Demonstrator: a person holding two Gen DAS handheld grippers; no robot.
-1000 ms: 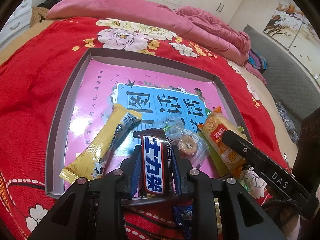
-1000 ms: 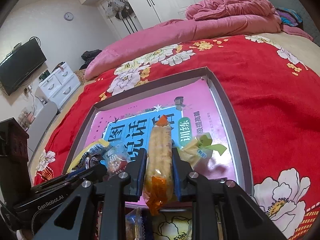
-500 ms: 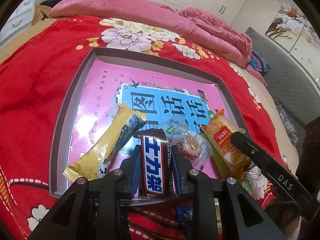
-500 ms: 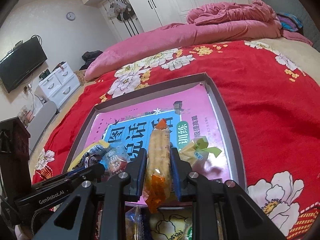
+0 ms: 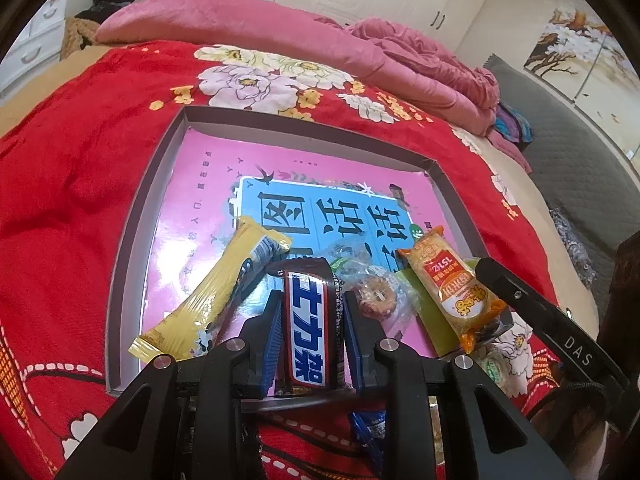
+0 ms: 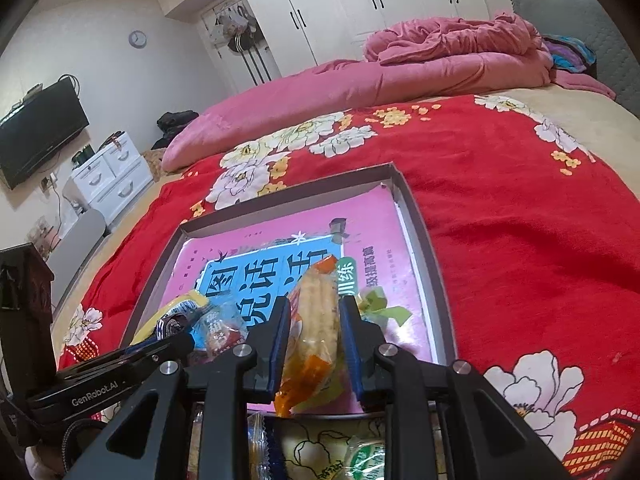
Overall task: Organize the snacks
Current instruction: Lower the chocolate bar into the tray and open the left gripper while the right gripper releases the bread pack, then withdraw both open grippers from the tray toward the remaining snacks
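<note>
A shallow grey box (image 5: pixel 132 216) (image 6: pixel 432 248) lined with a pink and blue printed sheet lies on the red bedspread. My left gripper (image 5: pixel 310 300) is shut on a dark chocolate bar (image 5: pixel 310 328) with a blue and white label, just over the box's near edge. Left of the bar lies a long yellow packet (image 5: pixel 216 292), to its right a clear-wrapped round biscuit (image 5: pixel 376 298). My right gripper (image 6: pixel 312 308) is shut on an orange cracker packet (image 6: pixel 314 328) (image 5: pixel 448 284) above the box's near right part. A yellow-green wrapped sweet (image 6: pixel 374 308) sits beside it.
Loose wrapped snacks (image 6: pixel 360 456) (image 5: pixel 368 432) lie on the bedspread below both grippers, outside the box. A pink quilt (image 6: pixel 360 80) is bunched along the far side of the bed. A dark wooden post (image 6: pixel 20 312) stands at the bed's near corner.
The right gripper has lifted and tilted slightly with the cracker packet, which now sits a little higher over the box. The left gripper and its chocolate bar have stayed put.
</note>
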